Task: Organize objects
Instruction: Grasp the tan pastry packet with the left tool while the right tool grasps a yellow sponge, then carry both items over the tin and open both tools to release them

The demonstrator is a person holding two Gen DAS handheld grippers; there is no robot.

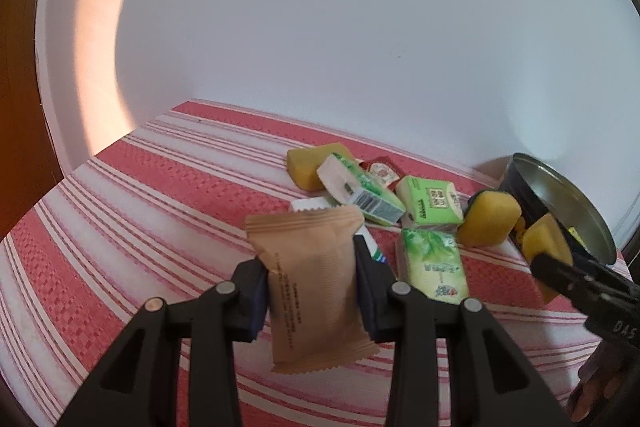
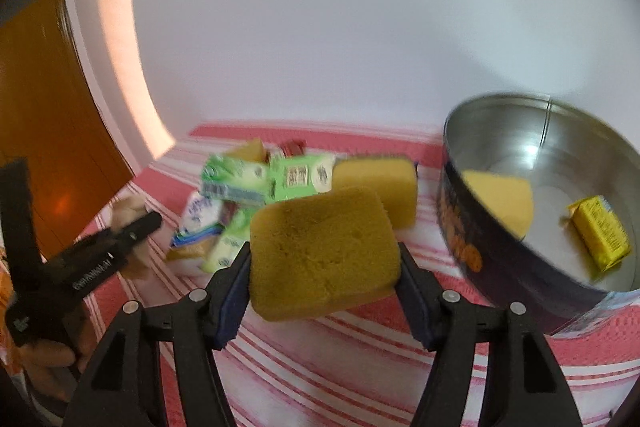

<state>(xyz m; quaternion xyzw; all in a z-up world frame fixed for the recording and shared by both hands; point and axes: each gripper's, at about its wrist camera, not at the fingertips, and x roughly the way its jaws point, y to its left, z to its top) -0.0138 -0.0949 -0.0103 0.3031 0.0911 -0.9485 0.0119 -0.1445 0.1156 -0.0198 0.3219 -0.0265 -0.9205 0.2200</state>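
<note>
Both claws are loaded: the left gripper point(image 1: 312, 291) clamps a tan sealed snack packet point(image 1: 316, 283), the right gripper point(image 2: 324, 267) squeezes a yellow sponge block point(image 2: 324, 255). The round metal tin point(image 2: 500, 251) stands right of it; I think releasing inside comes next.

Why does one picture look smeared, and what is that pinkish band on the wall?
Right wrist view: motion blur smears the green packets and metal tin. Left wrist view: sharper, brown packet crisp. Both: warm light glows on the white wall; fisheye bends the striped cloth.
</note>
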